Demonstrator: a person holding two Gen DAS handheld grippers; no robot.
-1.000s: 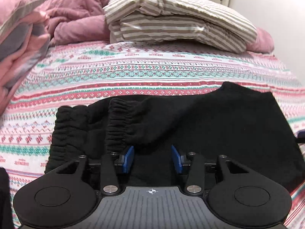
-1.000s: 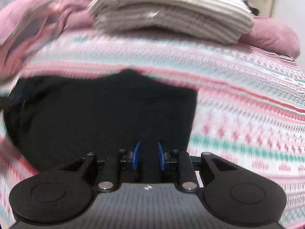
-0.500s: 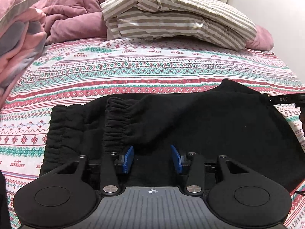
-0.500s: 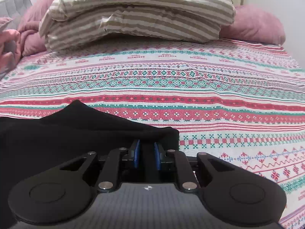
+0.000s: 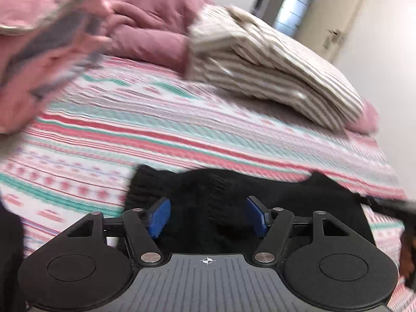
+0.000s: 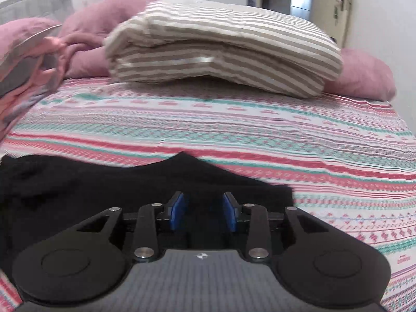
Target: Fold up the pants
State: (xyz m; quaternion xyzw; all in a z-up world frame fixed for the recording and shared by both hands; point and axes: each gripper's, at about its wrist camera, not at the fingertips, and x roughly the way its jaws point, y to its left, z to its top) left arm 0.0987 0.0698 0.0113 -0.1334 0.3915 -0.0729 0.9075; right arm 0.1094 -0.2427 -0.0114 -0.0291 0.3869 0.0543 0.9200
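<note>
While both views are smeared by motion blur, we can make out the black pants (image 5: 241, 202) lying folded on the bed (image 5: 135, 140), whose cover is striped in red, teal and white. On the left, our left gripper (image 5: 208, 214) hovers over the gathered, ribbed end of the pants with its jaws spread wide; the blue pads (image 5: 158, 217) stand well apart and nothing sits between them, though we cannot tell whether the tips brush the cloth below. Behind it, a pink and grey bundle (image 5: 46, 49) rests at the left edge of the bed, and a striped beige pillow (image 5: 273, 72) lies across the far end with a pink duvet (image 5: 145, 26) beside it. To the right, our right gripper (image 6: 204, 212) sits over the right-hand corner of the pants (image 6: 104, 192), jaws parted by a moderate gap, narrower than the left pair, gripping nothing we can see
</note>
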